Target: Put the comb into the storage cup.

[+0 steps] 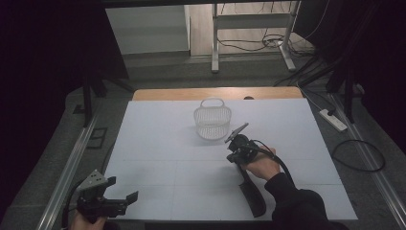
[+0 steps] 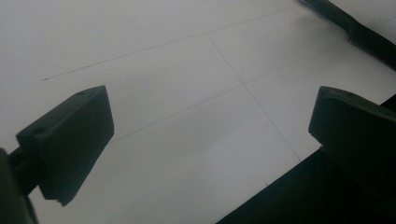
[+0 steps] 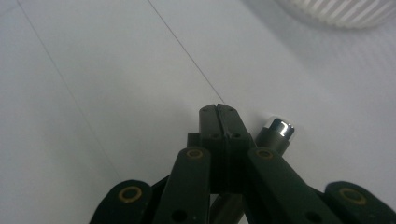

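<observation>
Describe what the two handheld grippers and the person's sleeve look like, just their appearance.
Both are black. The left gripper carries a grey three-cornered plate on top; its fingers are blocky black pads with small holes. The right gripper also has a grey plate and a black cable trailing back past the hand; its linkage arms show brass-coloured rivets. The person's right arm wears a dark sleeve.

A white board ruled with thin lines covers the wooden bench. Beyond the bench, grey floor runs to a metal desk frame trailing black cables; a white power strip lies to the right beside a looped cable.
</observation>
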`<move>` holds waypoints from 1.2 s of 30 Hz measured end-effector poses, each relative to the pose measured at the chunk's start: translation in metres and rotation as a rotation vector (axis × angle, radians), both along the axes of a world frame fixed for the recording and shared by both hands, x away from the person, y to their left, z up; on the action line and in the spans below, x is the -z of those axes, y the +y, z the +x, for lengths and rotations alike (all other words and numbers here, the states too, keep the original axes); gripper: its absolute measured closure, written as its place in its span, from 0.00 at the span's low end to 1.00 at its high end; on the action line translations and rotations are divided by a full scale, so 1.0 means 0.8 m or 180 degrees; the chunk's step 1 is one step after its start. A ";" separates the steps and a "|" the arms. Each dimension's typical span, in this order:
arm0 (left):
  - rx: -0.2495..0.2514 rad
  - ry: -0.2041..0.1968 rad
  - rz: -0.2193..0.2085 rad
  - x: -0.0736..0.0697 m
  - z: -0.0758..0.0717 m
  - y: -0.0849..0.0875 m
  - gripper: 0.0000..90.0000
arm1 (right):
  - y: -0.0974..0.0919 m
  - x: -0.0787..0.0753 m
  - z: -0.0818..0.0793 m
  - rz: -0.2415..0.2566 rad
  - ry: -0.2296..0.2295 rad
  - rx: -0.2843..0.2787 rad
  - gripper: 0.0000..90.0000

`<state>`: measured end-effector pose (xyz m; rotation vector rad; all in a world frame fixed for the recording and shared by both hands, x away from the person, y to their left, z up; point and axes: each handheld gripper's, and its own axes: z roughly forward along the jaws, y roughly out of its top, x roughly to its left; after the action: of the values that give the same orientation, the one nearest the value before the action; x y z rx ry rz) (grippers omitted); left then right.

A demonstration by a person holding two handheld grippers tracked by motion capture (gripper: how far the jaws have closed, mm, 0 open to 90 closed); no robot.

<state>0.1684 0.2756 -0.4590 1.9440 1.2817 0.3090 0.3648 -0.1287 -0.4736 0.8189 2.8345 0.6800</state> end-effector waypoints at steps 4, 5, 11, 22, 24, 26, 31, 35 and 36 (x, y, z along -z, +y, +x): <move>0.0004 -0.0001 0.0011 0.000 0.000 -0.001 0.01 | 0.002 0.012 0.002 -0.0112 0.0027 0.0006 0.99; 0.0003 -0.0001 0.0012 0.000 0.000 -0.001 0.01 | 0.002 0.014 0.003 -0.0122 0.0039 0.0010 0.99; 0.0001 0.0003 0.0013 0.000 0.000 0.000 0.01 | 0.003 0.022 0.005 -0.0192 0.0073 0.0003 0.99; -0.0008 0.0018 0.0017 0.000 0.001 -0.001 0.01 | -0.005 0.028 0.017 -0.0236 0.0061 0.0086 0.99; -0.0004 0.0016 0.0019 0.000 0.001 -0.001 0.01 | -0.008 0.029 0.019 -0.0253 0.0052 0.0123 0.99; -0.0007 0.0017 0.0014 0.000 0.001 -0.001 0.01 | -0.011 0.029 0.021 -0.0251 0.0052 0.0162 0.99; -0.0005 0.0013 0.0012 0.000 0.001 -0.001 0.01 | -0.020 0.031 0.027 -0.0288 0.0052 0.0226 0.99; -0.0002 0.0010 0.0012 0.000 0.001 0.000 0.01 | -0.029 0.032 0.032 -0.0322 0.0052 0.0302 0.99; -0.0002 0.0010 0.0012 0.000 0.001 -0.001 0.01 | -0.032 0.032 0.033 -0.0320 0.0039 0.0339 0.99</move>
<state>0.1690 0.2752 -0.4591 1.9479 1.2847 0.3088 0.3911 -0.1543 -0.4993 0.9518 2.7856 0.5153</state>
